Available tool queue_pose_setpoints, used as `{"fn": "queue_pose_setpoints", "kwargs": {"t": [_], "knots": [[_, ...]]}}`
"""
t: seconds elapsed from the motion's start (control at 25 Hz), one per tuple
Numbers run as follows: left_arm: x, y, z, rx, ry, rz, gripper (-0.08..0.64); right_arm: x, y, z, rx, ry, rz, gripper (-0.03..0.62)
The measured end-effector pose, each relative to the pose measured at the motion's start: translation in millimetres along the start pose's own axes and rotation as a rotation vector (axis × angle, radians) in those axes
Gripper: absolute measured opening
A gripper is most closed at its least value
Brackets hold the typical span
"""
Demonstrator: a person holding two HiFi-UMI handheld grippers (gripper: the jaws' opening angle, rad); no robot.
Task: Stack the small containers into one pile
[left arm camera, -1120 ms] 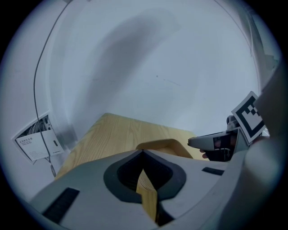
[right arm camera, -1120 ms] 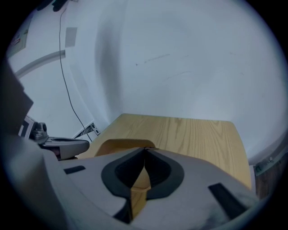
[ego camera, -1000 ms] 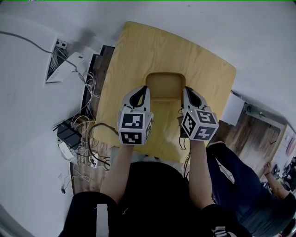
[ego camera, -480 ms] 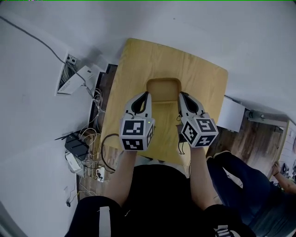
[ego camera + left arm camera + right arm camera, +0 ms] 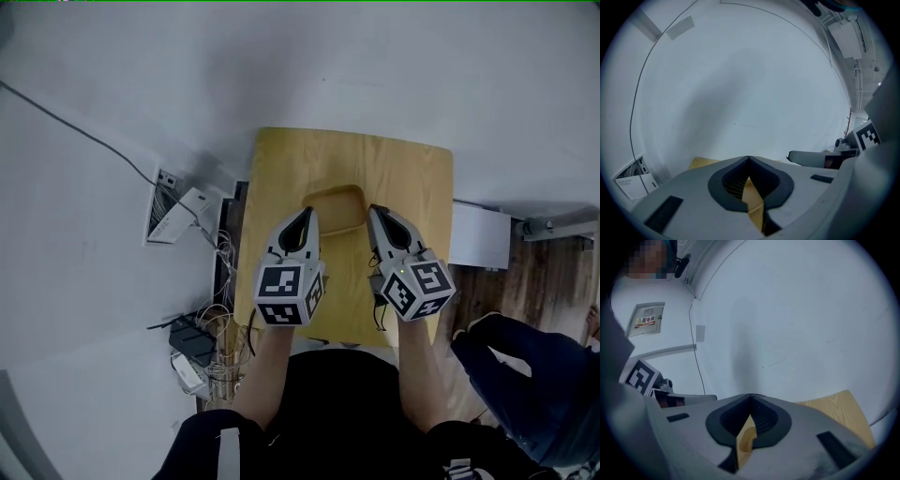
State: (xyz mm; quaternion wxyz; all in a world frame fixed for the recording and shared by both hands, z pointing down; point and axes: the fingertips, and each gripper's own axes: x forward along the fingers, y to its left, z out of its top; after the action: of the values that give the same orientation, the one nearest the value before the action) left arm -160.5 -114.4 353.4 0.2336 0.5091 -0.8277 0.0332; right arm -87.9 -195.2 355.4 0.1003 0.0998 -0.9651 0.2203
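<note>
Head view: tan rounded-rectangular container pile (image 5: 336, 204) sits on light wooden table (image 5: 403, 169), between both tool tips. Left gripper (image 5: 306, 217) and right gripper (image 5: 375, 212): jaws together, nothing clamped. No loose container visible; stacking likely done, layer count unclear.

Light wooden table (image 5: 408, 187), one shallow wooden container (image 5: 336, 208) near its middle.

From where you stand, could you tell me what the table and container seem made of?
Table: light wood or veneer, matte; grain lines show.
Container: looks like similar tan wood, perhaps moulded plastic; smooth, rounded rim, grain not visible.
</note>
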Motion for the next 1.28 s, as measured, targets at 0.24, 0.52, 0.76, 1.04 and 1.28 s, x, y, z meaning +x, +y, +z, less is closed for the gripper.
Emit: {"fn": "queue_pose_setpoints", "kwargs": {"t": [0.24, 0.52, 0.76, 1.04, 1.28], "knots": [[-6.7, -15.4, 32.2, 0.033, -0.069, -0.08, 0.002, -16.2, 12.7, 37.4, -0.035, -0.114, -0.034, 0.005], [-32.2, -29.2, 55.0, 0.065, -0.129, -0.171, 0.002, -32.6, 53.2, 66.3, -0.213, -0.182, -0.129, 0.005], [-70.7, -19.7, 75.4, 0.077, -0.214, -0.23, 0.002, -48.7, 95.7, 76.2, -0.291, -0.235, -0.21, 0.005], [-104.5, -4.6, 95.7, 0.078, -0.297, -0.256, 0.002, -59.5, 130.0, 83.9, -0.34, -0.28, -0.25, 0.005], [-113.5, 2.6, 94.6, 0.07, -0.309, -0.259, 0.002, -59.2, 142.6, 80.0, -0.364, -0.276, -0.248, 0.005]]}}
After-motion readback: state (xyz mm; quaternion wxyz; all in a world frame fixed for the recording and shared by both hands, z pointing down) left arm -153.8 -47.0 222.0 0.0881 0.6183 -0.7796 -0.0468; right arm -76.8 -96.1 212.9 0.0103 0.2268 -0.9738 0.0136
